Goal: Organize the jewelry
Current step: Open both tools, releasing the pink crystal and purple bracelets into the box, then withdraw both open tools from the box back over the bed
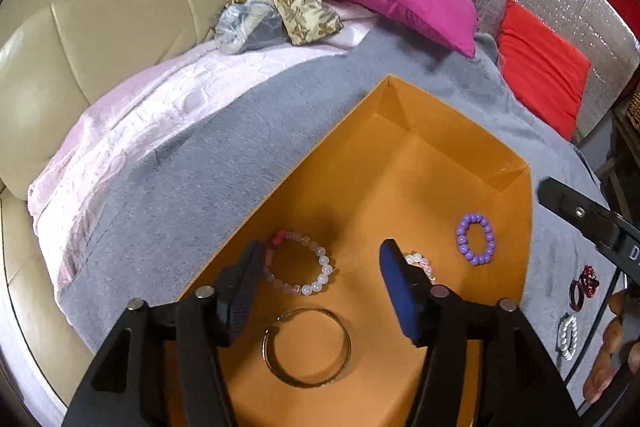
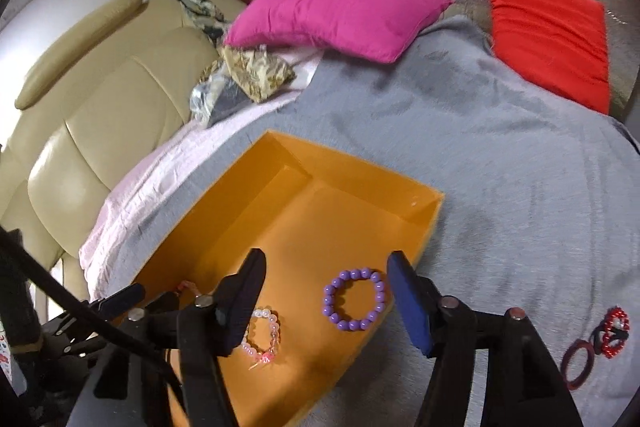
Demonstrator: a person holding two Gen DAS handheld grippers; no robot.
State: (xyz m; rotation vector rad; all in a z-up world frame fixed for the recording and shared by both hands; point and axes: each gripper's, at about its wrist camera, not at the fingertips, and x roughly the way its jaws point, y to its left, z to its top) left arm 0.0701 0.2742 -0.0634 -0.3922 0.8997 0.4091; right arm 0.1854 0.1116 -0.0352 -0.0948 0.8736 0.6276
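Grey blanket point(image 2: 500, 167) over couch, orange box point(image 1: 420, 163) on it. Both grippers, left gripper point(image 1: 320, 291) and right gripper point(image 2: 326, 301), wide, empty. Purple bead bracelet point(image 2: 354, 299) in box: light, stretchy, rolls; pinch across 1 side.

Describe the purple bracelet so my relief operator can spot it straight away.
Find the orange box lying open on the grey blanket. The purple bracelet lies on its floor near the right-hand wall. It is the only solid-coloured bead ring there; its neighbours are pale translucent beads or a plain metal bangle.
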